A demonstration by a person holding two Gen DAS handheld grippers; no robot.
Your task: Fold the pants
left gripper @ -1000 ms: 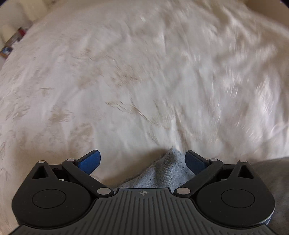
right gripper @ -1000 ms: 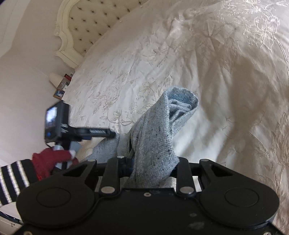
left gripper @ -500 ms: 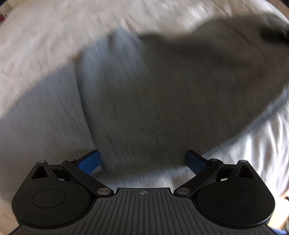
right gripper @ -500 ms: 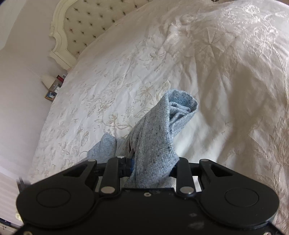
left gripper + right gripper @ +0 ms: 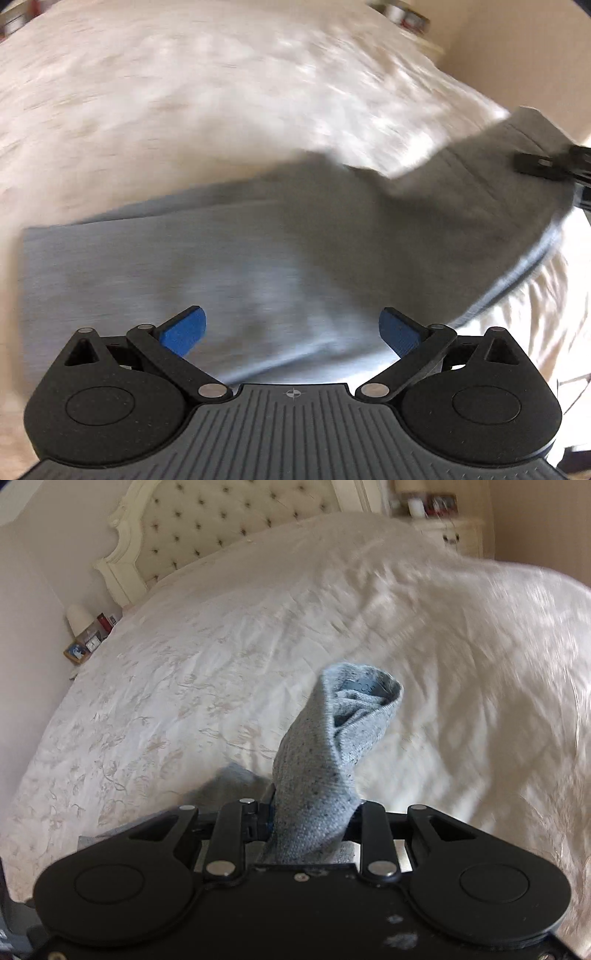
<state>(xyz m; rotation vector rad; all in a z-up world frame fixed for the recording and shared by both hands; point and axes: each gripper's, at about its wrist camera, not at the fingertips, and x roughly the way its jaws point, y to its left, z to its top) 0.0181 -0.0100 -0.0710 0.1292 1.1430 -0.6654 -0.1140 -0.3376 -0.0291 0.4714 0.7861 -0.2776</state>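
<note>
The grey pants (image 5: 258,266) lie spread across the white bedspread (image 5: 184,92) in the left wrist view, blurred by motion. My left gripper (image 5: 291,330) is open and empty, hovering just above the cloth. My right gripper (image 5: 310,812) is shut on a bunched end of the pants (image 5: 332,746), which sticks up between the jaws. That gripper also shows as a dark shape at the far right end of the pants in the left wrist view (image 5: 543,164).
A tufted cream headboard (image 5: 221,520) stands at the back. A nightstand with small items (image 5: 88,635) is at the left of the bed and a dresser (image 5: 443,528) at the far right. The bedspread (image 5: 184,664) is wide around the pants.
The left gripper swung from open bedspread over the pants and still hovers open above them. The right gripper kept its hold and turned, so more of the headboard shows.
</note>
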